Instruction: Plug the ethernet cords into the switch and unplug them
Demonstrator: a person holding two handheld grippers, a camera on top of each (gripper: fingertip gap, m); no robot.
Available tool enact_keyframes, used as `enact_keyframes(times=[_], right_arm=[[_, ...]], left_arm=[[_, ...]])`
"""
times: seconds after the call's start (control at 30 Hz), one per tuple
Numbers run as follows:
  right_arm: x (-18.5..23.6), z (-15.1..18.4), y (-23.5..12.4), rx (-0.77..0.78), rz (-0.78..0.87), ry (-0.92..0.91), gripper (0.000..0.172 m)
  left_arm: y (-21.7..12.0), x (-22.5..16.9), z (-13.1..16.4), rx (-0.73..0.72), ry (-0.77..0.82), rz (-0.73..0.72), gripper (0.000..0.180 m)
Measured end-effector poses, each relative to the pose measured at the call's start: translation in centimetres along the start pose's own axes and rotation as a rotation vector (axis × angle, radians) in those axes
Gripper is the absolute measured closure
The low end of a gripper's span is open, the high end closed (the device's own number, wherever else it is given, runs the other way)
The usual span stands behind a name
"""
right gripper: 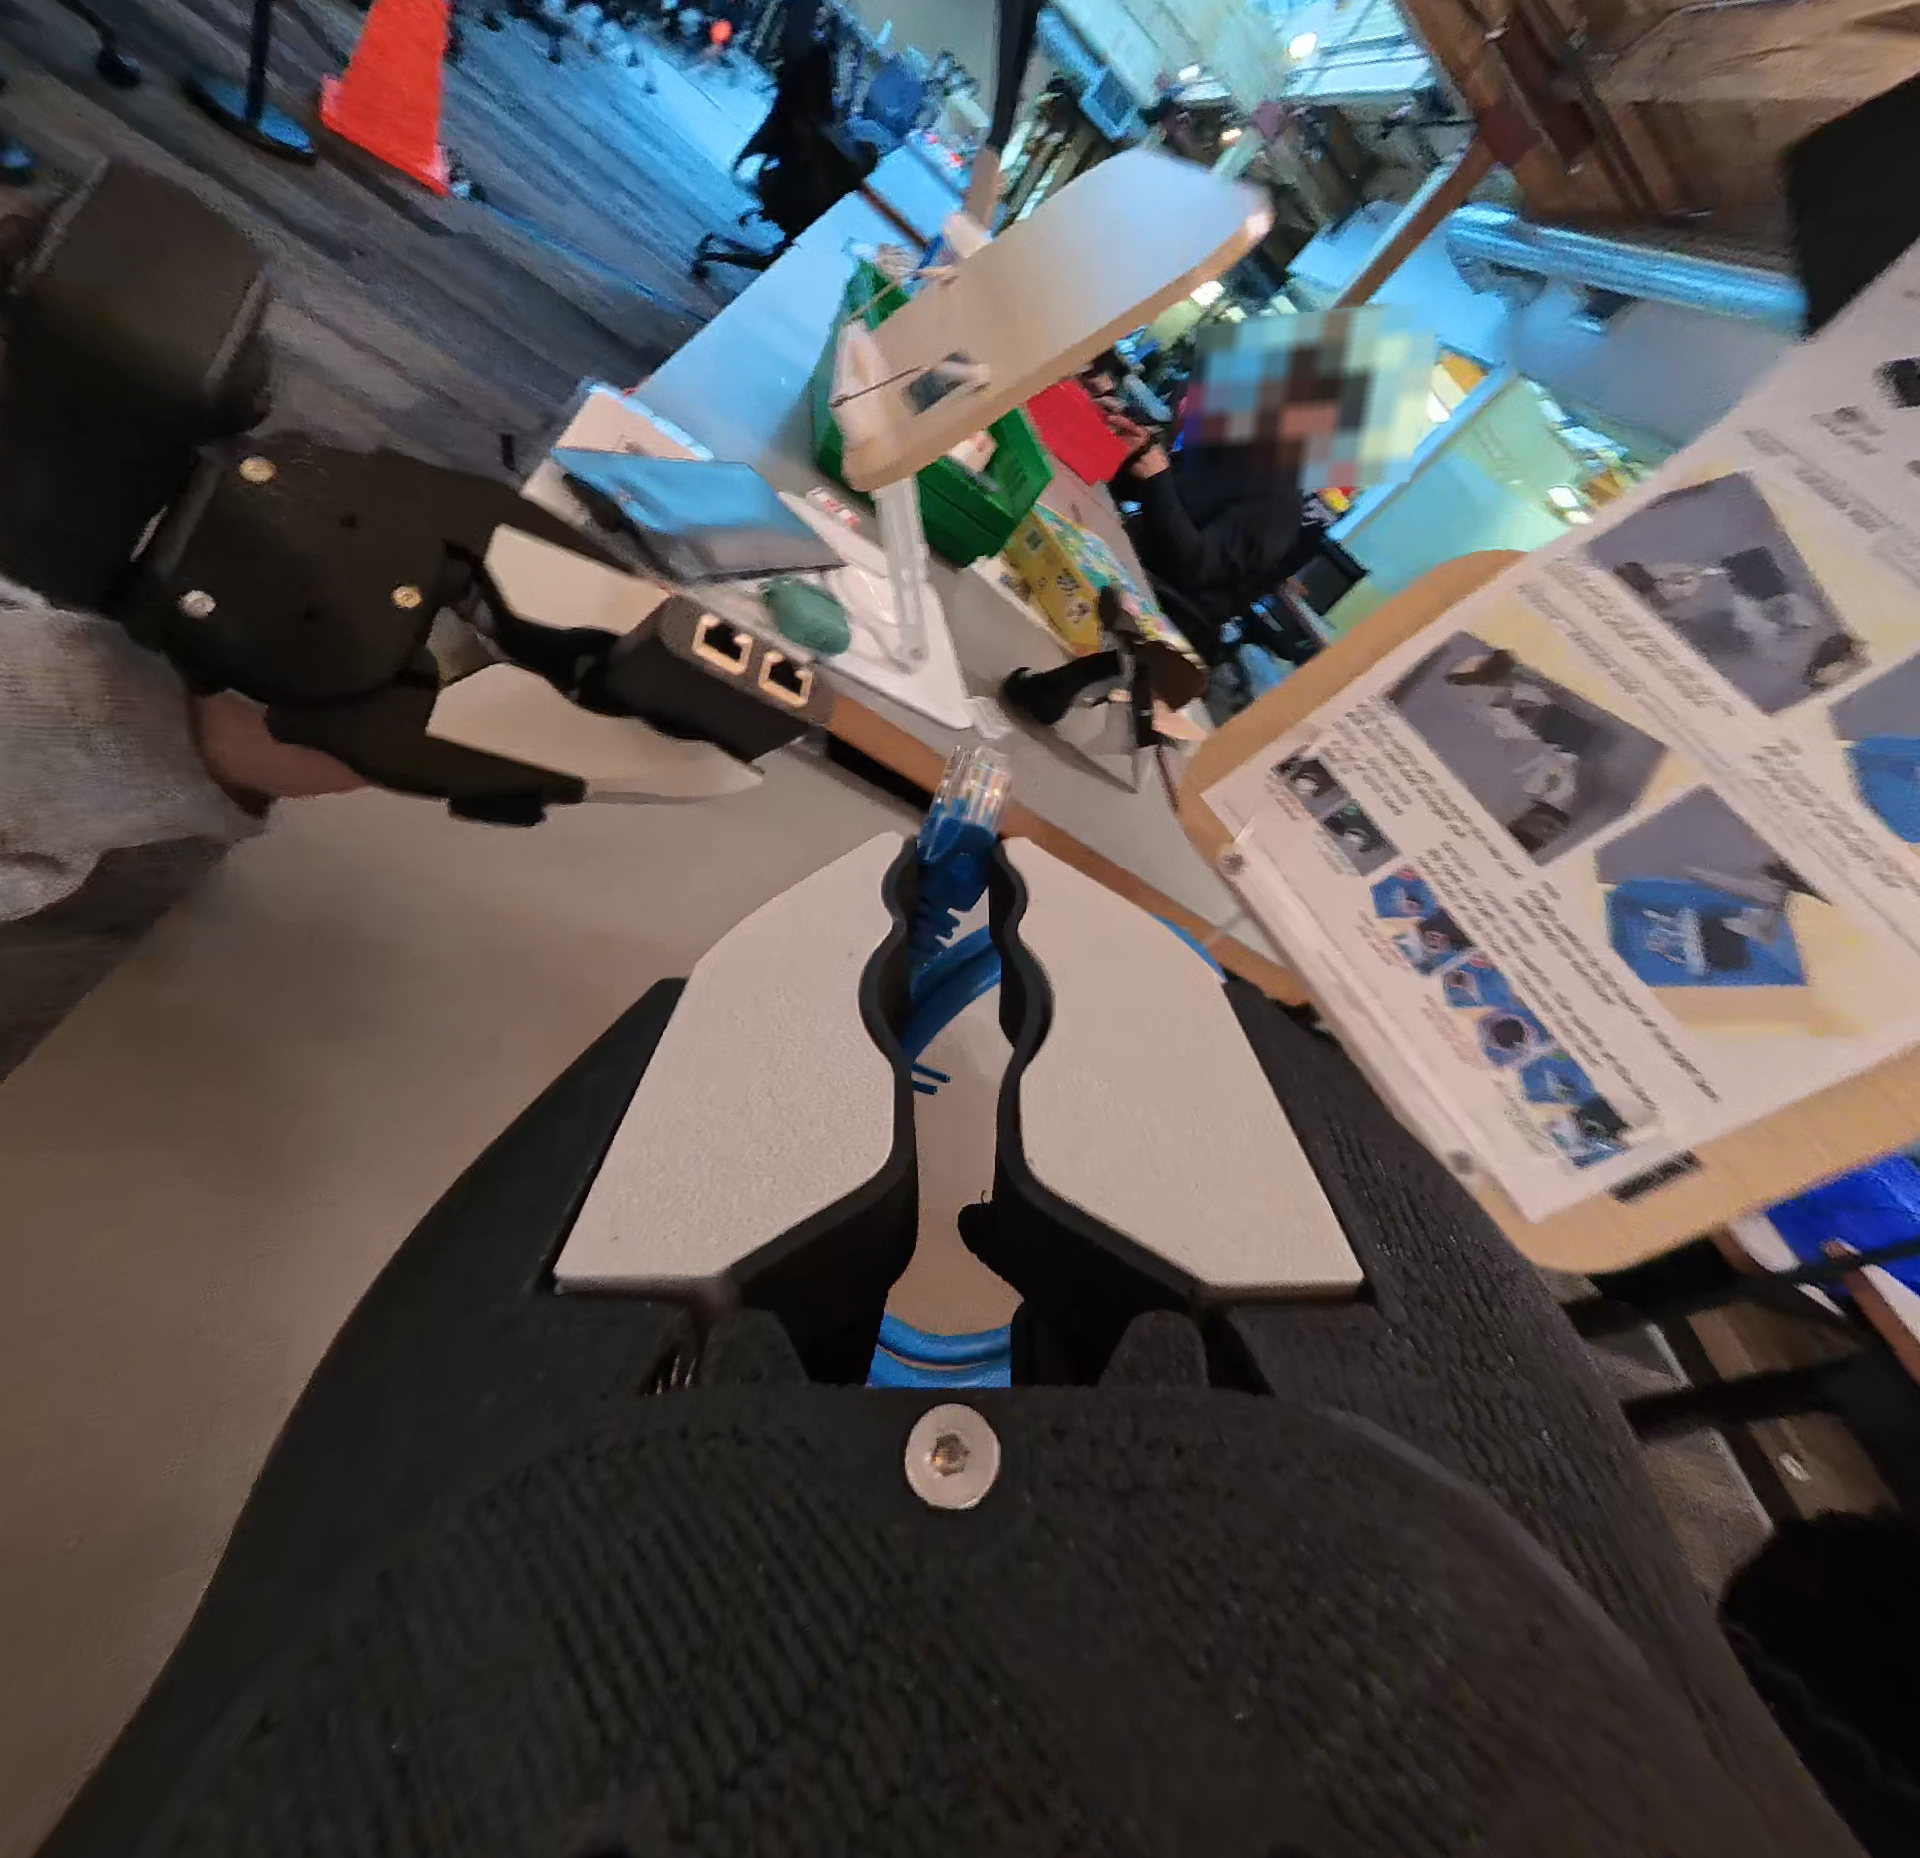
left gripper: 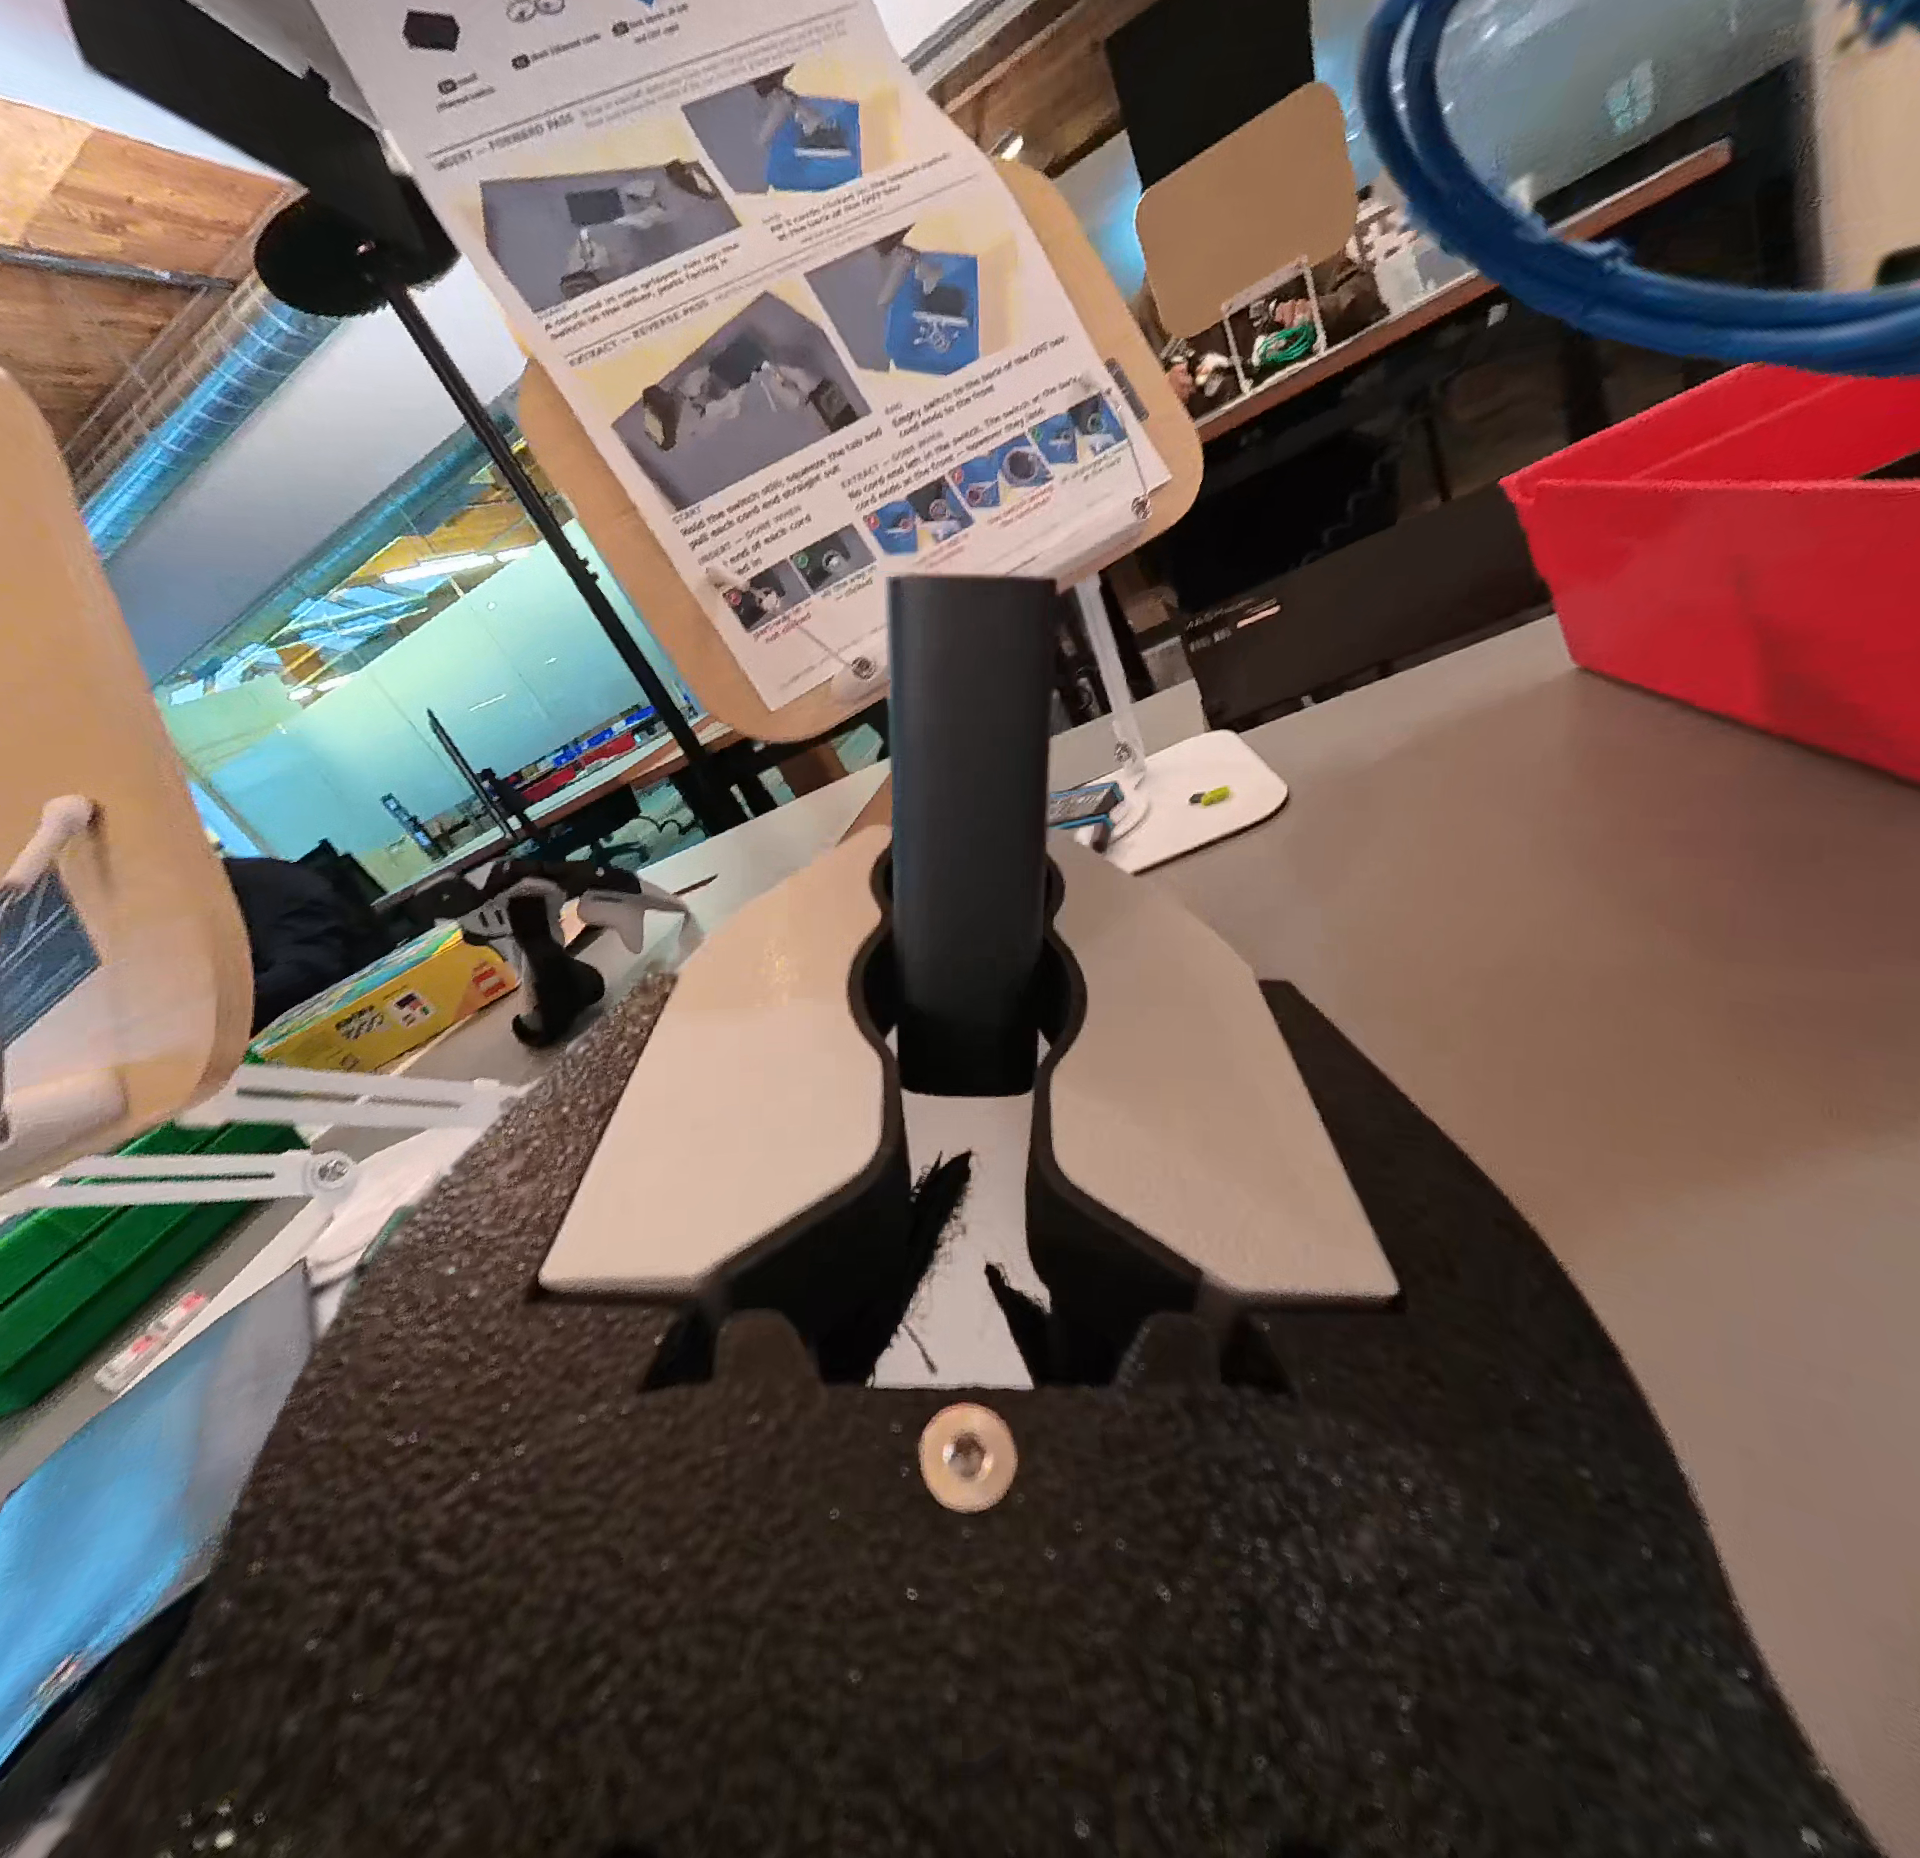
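Leftmost in the right wrist view, the left gripper [right gripper: 665, 696] is clamped on the switch [right gripper: 717, 681], a small black box lifted clear of the grey table [right gripper: 260, 977], with two pale-rimmed ports on the end face turned to the right and slightly toward the camera. Its long axis runs out along the fingers. In the left wrist view the same switch [left gripper: 971, 821] shows only as a dark, plain slab standing straight up between the white fingers [left gripper: 769, 1060], both inner edges pressed against its sides. Further right, the right gripper [right gripper: 954, 873] pinches the blue ethernet cord [right gripper: 951, 894] just behind its clear plug [right gripper: 975, 778]; the plug sticks out past the fingertips, pointing away and up, near the ports but apart from them. Behind the jaws the blue cord loops back toward the gripper body. At right stands an instruction sheet [right gripper: 1621, 873] on a board.
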State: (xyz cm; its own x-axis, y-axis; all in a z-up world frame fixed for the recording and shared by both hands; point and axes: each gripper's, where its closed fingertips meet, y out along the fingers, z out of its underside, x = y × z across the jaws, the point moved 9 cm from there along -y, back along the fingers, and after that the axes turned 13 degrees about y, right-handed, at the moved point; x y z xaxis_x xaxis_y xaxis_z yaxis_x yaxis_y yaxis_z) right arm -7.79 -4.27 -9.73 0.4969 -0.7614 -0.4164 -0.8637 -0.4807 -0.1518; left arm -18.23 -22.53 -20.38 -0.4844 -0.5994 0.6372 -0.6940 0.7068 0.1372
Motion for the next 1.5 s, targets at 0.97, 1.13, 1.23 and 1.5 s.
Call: enact_keyframes(times=[0.97,1.13,1.23,1.5], right_arm=[[1.7,3.4,2.4,0.118,-0.158,-0.017,0.16],[2.4,3.3,2.6,0.135,-0.144,-0.086,0.161],[2.7,3.3,2.5,0.16,-0.143,-0.123,0.161],[4.0,3.4,2.1,0.271,-0.209,-0.225,0.161]], left_arm=[[-0.5,-1.4,-1.9,0.124,0.361,0.147,0.159],[-0.3,-2.6,-2.3,0.103,0.522,0.074,0.159],[-0.3,-2.9,-2.8,0.087,0.578,0.046,0.159],[-0.5,-3.4,-2.7,0.057,0.757,-0.014,0.159]])
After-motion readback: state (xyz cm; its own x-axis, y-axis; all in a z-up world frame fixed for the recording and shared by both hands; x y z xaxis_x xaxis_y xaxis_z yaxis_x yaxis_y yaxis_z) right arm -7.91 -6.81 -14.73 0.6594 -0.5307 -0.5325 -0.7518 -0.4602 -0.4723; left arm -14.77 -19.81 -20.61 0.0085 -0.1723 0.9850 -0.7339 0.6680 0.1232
